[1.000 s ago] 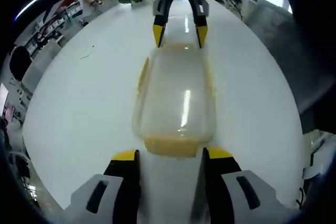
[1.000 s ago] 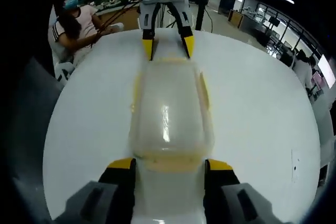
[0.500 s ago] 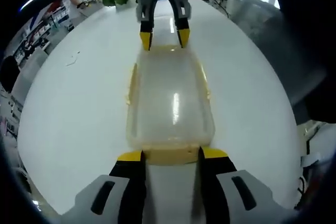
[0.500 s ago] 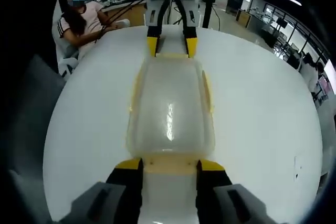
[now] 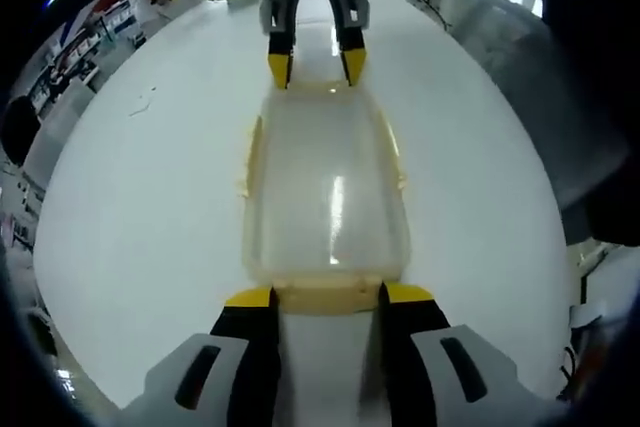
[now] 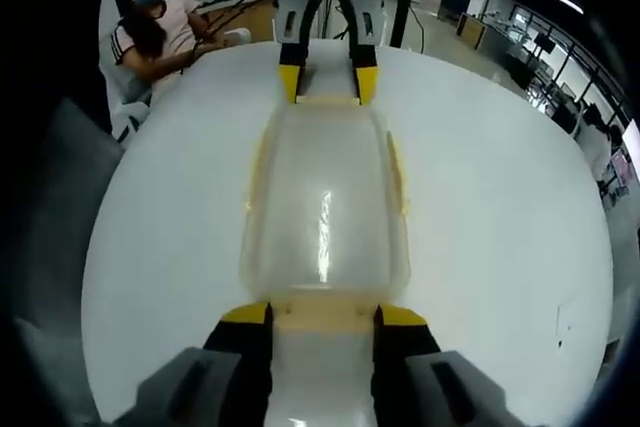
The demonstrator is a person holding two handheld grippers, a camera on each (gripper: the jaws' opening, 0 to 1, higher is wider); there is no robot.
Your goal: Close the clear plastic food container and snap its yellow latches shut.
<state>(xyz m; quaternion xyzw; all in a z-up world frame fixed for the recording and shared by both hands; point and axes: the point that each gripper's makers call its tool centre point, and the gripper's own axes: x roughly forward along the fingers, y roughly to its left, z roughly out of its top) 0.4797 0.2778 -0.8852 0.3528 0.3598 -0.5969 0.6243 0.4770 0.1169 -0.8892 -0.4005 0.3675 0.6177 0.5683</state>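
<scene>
light: bright overhead strips | glare: streak on container lid (image 5: 335, 212), glossy table (image 5: 150, 207) | edges: fisheye-warped, soft

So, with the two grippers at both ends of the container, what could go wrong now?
1. The container lies loose on the smooth table; uneven pushing from the left gripper and right gripper may slide or turn it.
2. The end latch sits between the fingers; squeezing may miss it.

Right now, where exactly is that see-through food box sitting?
The clear container lies on the white table, stretched lengthwise between the two grippers: the left gripper at one short end, the right gripper at the other.
</scene>
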